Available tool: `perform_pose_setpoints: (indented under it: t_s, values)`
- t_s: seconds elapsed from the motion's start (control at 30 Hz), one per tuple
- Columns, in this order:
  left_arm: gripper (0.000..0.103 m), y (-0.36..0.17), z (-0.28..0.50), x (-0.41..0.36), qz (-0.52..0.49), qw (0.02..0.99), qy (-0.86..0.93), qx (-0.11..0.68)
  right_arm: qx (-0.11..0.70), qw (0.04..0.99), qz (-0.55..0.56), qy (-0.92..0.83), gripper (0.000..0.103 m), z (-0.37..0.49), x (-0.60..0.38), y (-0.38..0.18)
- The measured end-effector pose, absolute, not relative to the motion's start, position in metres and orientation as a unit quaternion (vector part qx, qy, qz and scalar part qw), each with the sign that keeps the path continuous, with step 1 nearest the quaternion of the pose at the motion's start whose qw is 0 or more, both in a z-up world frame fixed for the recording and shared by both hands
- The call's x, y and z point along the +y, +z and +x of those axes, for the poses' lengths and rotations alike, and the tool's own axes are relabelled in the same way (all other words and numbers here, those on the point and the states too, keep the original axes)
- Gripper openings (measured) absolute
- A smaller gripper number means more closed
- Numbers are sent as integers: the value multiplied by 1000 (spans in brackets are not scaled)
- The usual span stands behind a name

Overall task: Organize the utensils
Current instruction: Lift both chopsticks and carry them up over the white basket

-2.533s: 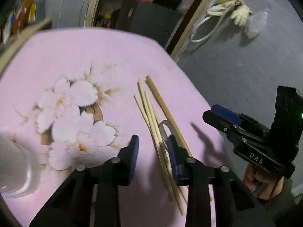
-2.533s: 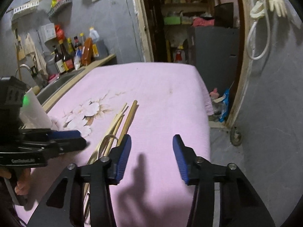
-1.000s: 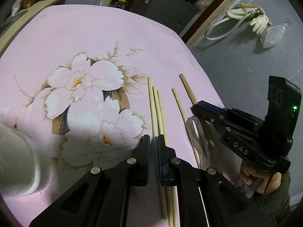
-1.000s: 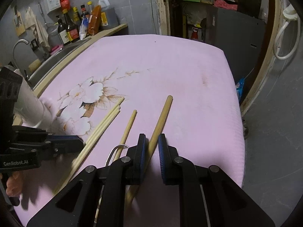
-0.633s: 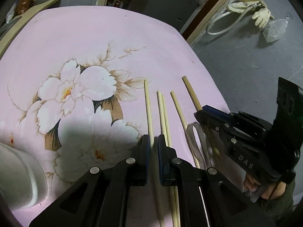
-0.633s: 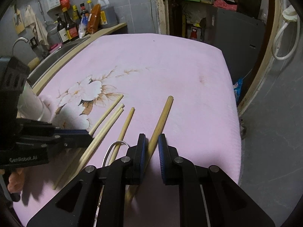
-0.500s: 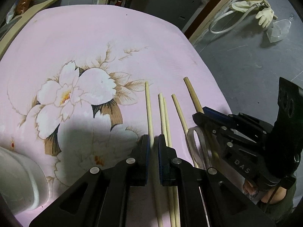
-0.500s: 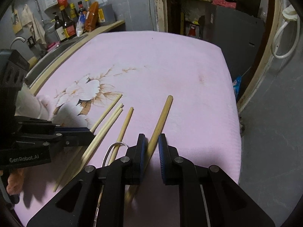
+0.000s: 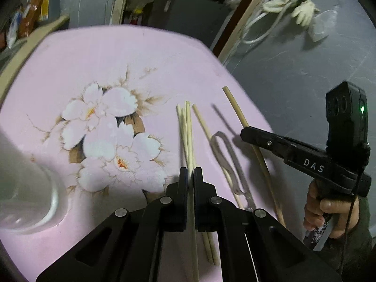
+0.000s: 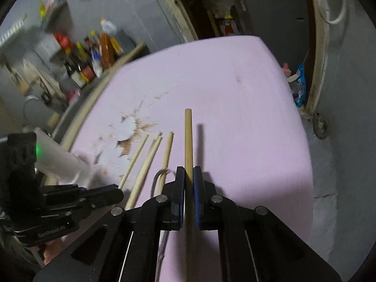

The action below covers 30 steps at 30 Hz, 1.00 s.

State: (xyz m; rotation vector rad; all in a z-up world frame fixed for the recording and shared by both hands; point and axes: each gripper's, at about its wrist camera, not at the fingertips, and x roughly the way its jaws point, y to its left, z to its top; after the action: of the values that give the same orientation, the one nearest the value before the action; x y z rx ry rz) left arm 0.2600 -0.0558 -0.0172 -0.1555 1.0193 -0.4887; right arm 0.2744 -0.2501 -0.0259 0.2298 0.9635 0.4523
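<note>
1. Fingers (image 9: 185,178) of the left gripper (image 9: 190,176) pinched a thin chopstick (image 9: 188,136); the right gripper (image 10: 188,176) pinched the thick stick (image 10: 188,138), both above the pink surface (image 10: 235,98).
2. Step judged: pick-up. Next: carry both to the white cup (image 9: 21,188).

Pink floral table (image 9: 98,54): chopsticks (image 9: 204,127), metal loop (image 9: 225,155), white cup (image 9: 21,188).

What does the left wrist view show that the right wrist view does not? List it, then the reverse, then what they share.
Only the left wrist view: the whole white flower print, a glove and hose on the wall, and the hand holding the right gripper.

Only the right wrist view: sauce bottles on a counter and a blue packet on the floor.

Both: the pink cloth, loose chopsticks, a wire loop, and each gripper shut on one chopstick.
</note>
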Motion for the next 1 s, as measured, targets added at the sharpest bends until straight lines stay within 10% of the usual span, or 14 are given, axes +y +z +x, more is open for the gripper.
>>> perform_pose_setpoints:
  t_s: [0.67, 1.0]
  values:
    - [2, 107, 160, 4, -33, 968, -206, 137, 7, 961, 57, 269, 5, 148, -178, 108]
    - [2, 135, 161, 126, -103, 986, -106, 76, -56, 922, 110, 366, 5, 173, -106, 141]
